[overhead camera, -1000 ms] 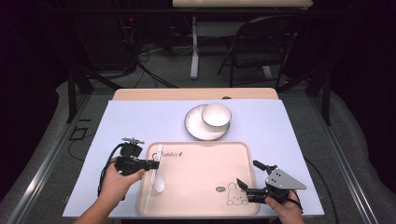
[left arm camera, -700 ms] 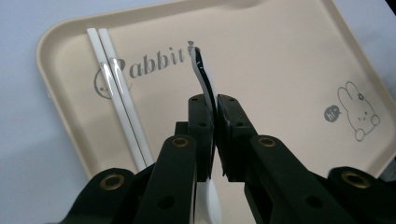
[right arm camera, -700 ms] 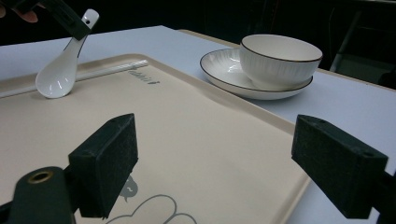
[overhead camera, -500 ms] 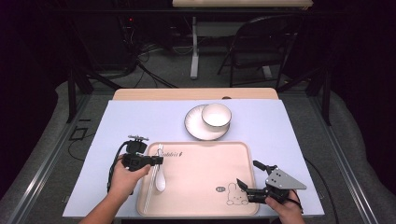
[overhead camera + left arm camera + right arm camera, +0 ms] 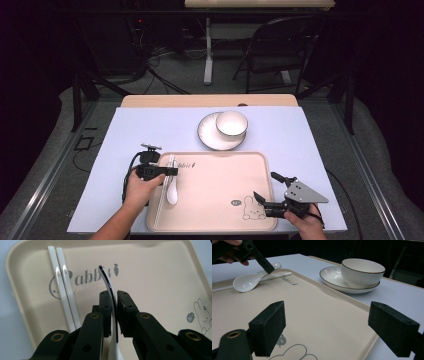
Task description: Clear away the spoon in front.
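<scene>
A white spoon (image 5: 171,192) with a dark-edged handle lies at the left side of a cream rabbit-print tray (image 5: 220,200), bowl toward me. My left gripper (image 5: 169,171) is shut on the spoon handle (image 5: 113,305), which stands on edge between the pads. The spoon (image 5: 245,282) rests its bowl on the tray (image 5: 312,305) while the left gripper (image 5: 265,266) holds the raised handle. Two white chopsticks (image 5: 63,290) lie side by side left of the spoon. My right gripper (image 5: 265,185) stands open over the tray's near right corner, and nothing sits between its pads (image 5: 268,327).
A white bowl (image 5: 231,123) sits on a saucer (image 5: 207,134) just beyond the tray's far edge. A light blue mat (image 5: 310,145) covers the table. A chair and table legs stand on the floor behind.
My left gripper has shifted right and down over the tray's left edge with the spoon handle. The right gripper has stayed where it was.
</scene>
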